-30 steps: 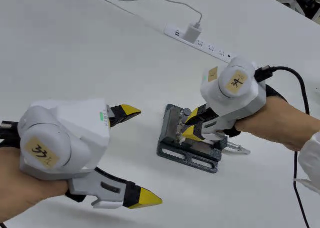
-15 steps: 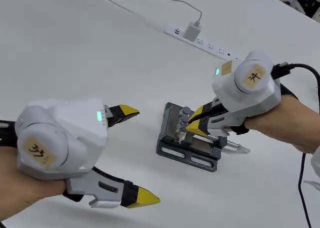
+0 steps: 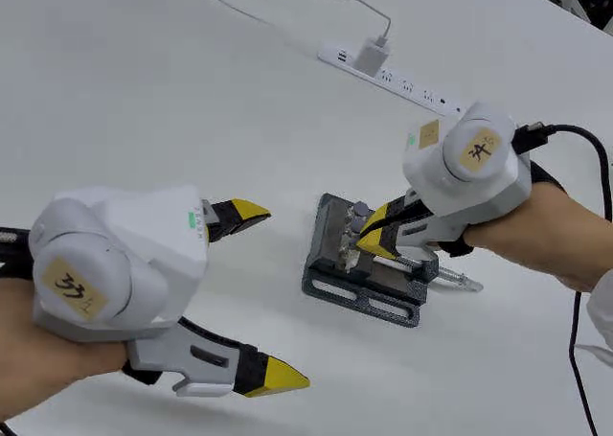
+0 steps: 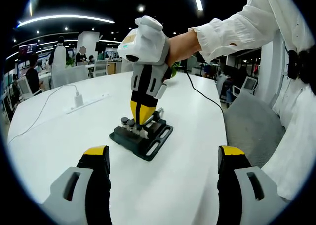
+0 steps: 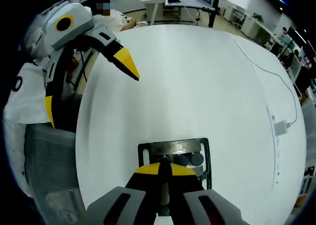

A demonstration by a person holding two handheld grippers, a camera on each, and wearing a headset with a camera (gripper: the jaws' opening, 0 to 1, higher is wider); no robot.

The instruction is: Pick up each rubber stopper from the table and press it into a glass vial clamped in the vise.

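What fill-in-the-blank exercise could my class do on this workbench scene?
1. The left gripper has its jaws wide ___, with nothing between them.
2. The right gripper, hanging just over the vise, has its jaws ___.
3. At the far side of the table, a ___ charger is plugged into the power strip.
Missing words: open; shut; white.

Dark grey vise [image 3: 356, 290], white table [image 3: 144, 101]
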